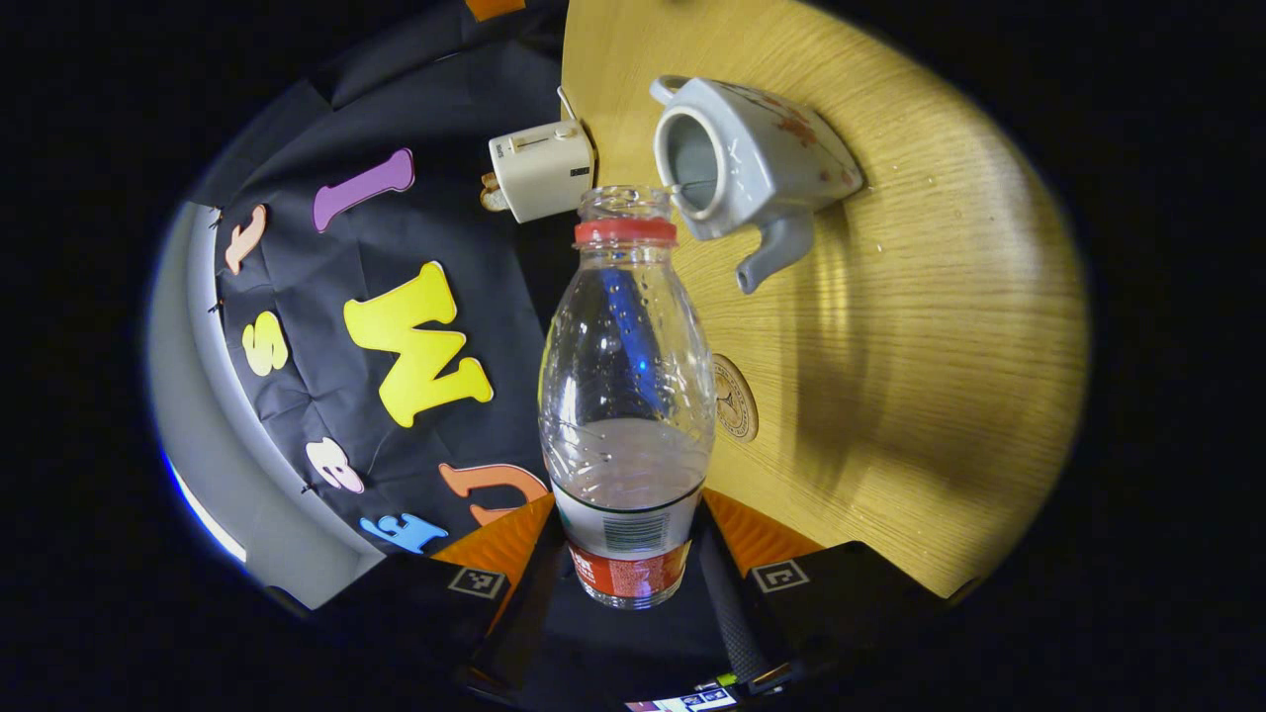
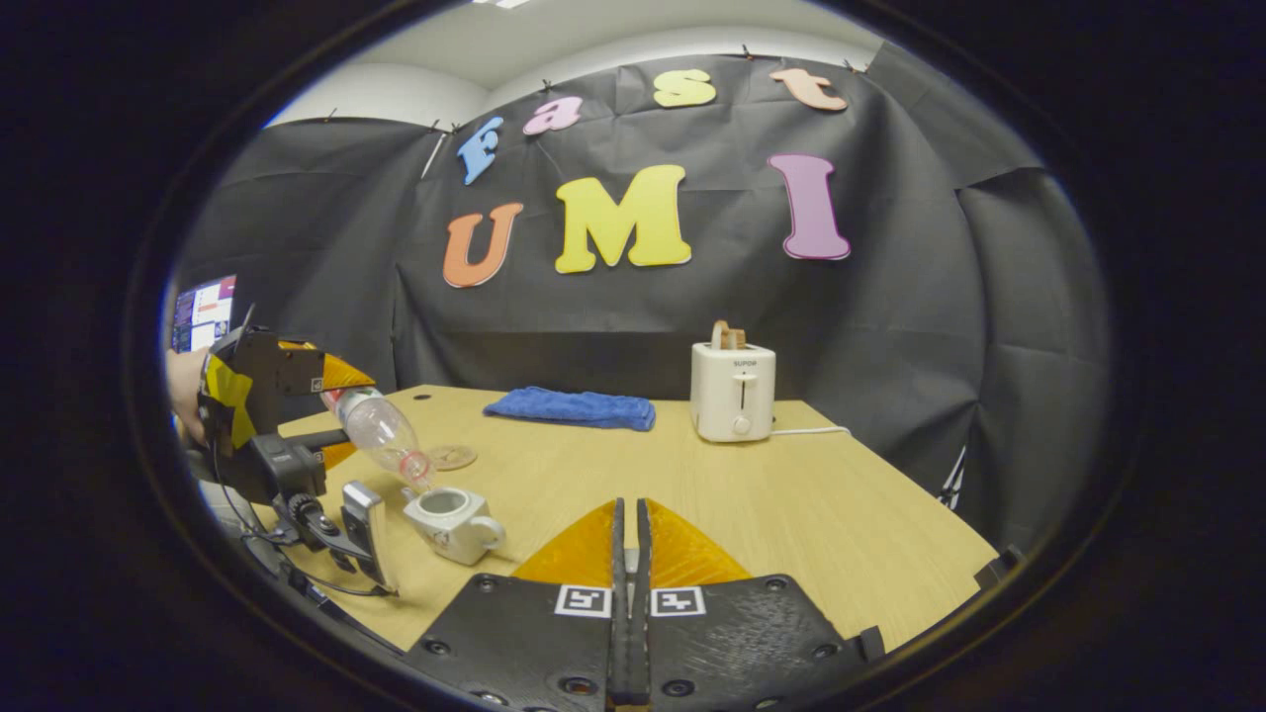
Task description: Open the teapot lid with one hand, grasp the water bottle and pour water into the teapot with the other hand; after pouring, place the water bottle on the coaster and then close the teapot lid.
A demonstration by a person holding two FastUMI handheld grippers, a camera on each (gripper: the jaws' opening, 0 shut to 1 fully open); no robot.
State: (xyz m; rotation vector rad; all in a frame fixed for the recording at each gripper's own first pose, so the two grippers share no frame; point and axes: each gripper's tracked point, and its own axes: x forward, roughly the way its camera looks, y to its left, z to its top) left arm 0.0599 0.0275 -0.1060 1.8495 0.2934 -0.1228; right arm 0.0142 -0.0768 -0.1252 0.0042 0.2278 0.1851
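Observation:
My left gripper (image 1: 630, 534) is shut on the lower body of a clear water bottle (image 1: 626, 396) with a red neck ring and no cap. The bottle is partly filled. Its mouth sits beside the open top of the white teapot (image 1: 762, 163), which has no lid on it. In the right gripper view the bottle (image 2: 381, 430) tilts mouth-down over the teapot (image 2: 450, 519), held by the left gripper (image 2: 331, 405) and a hand. A round coaster (image 1: 735, 398) lies on the table behind the bottle. My right gripper (image 2: 630, 554) is shut, with nothing seen between its fingers.
A white toaster (image 2: 733, 393) with bread in it stands at the back of the wooden table (image 2: 841, 514), its cord running right. A folded blue cloth (image 2: 572, 406) lies at the back middle. The coaster (image 2: 452, 457) lies just beyond the teapot.

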